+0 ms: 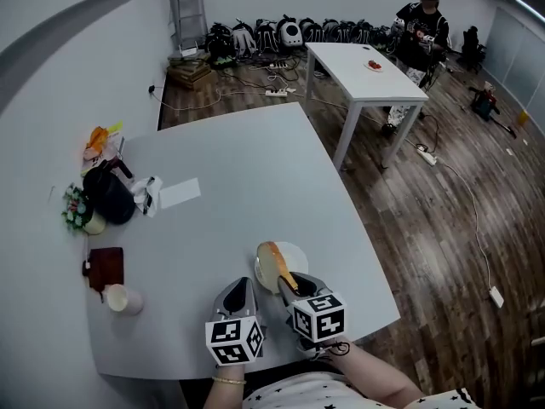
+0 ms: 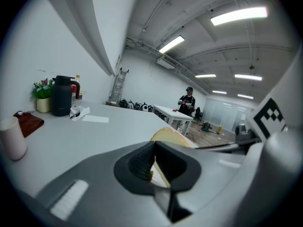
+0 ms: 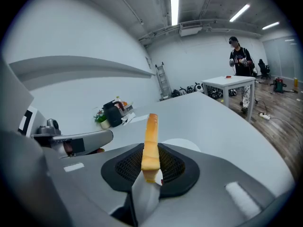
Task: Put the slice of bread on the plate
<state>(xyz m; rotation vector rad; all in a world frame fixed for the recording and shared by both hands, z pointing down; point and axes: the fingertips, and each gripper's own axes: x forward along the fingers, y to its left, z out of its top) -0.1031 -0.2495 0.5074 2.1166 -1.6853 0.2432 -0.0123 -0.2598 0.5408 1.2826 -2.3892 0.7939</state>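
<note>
A slice of bread [image 1: 274, 265] stands on edge, crust up, pinched between the pads of my right gripper [image 1: 289, 281], which is shut on it. In the right gripper view the slice [image 3: 151, 141] rises upright from the jaws of the right gripper [image 3: 150, 171]. The white plate [image 1: 295, 251] lies on the grey table just beyond it and shows again as a white plate [image 3: 184, 144] behind the bread. My left gripper [image 1: 241, 292] sits close beside on the left, shut and holding nothing. In its own view the left gripper [image 2: 151, 170] has the bread [image 2: 171, 135] ahead to the right.
At the table's left stand a black kettle [image 1: 109, 196], a flower pot [image 1: 78, 211], a brown board [image 1: 106, 267] and a white cup [image 1: 123, 299]. A sheet of paper [image 1: 179, 192] lies nearby. The table's right edge [image 1: 366, 245] is close to the plate. A person [image 1: 421, 28] stands by a white table [image 1: 362, 71] far back.
</note>
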